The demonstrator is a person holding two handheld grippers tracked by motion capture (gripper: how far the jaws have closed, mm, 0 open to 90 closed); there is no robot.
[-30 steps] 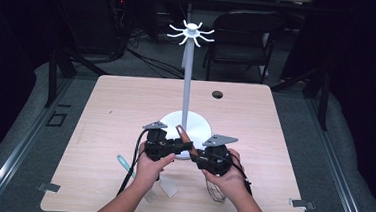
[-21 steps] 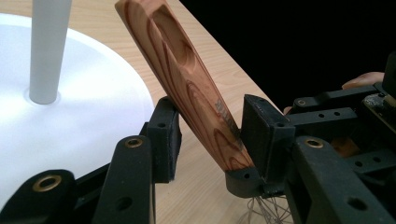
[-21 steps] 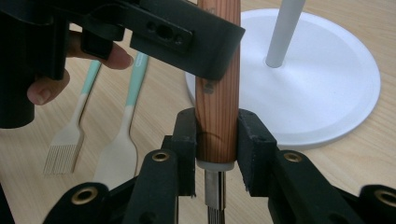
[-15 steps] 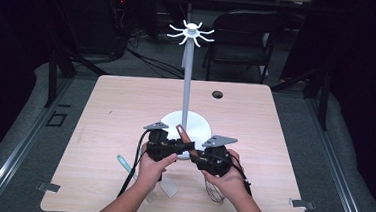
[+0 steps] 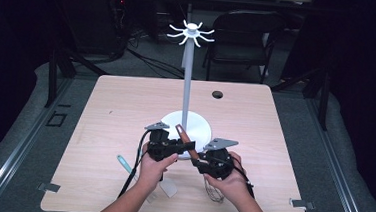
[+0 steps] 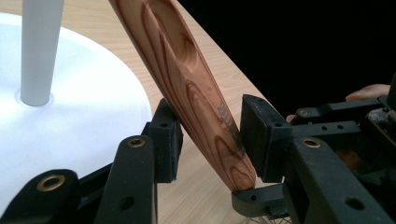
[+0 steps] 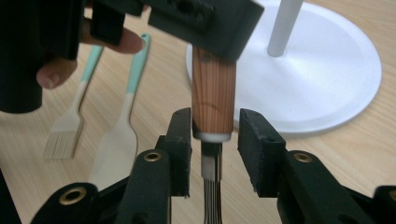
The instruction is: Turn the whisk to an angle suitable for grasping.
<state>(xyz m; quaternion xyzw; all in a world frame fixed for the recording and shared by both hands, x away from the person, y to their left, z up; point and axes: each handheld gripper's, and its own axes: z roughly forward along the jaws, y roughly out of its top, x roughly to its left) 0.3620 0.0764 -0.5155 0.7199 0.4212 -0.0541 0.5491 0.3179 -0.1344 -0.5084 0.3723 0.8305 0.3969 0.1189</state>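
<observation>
A whisk with a wooden handle point(image 5: 183, 135) slants between my two grippers near the stand's white base point(image 5: 202, 129); its wires point(image 5: 213, 193) trail under the right hand. My left gripper point(image 6: 212, 114) has just been closing and its pads press the tilted handle point(image 6: 187, 84). My right gripper point(image 7: 215, 122) has just been opening. It straddles the handle's lower end point(image 7: 212, 98) above the wires point(image 7: 212, 186), with a gap at one pad. From above, the left gripper point(image 5: 186, 145) sits left of the right gripper point(image 5: 198, 162).
The stand's grey pole point(image 5: 187, 86) rises to a ring of hooks point(image 5: 191, 33). A teal-handled brush point(image 7: 70, 126) and spatula point(image 7: 121, 135) lie on the table at the near left. A round hole point(image 5: 217, 94) sits at the far edge.
</observation>
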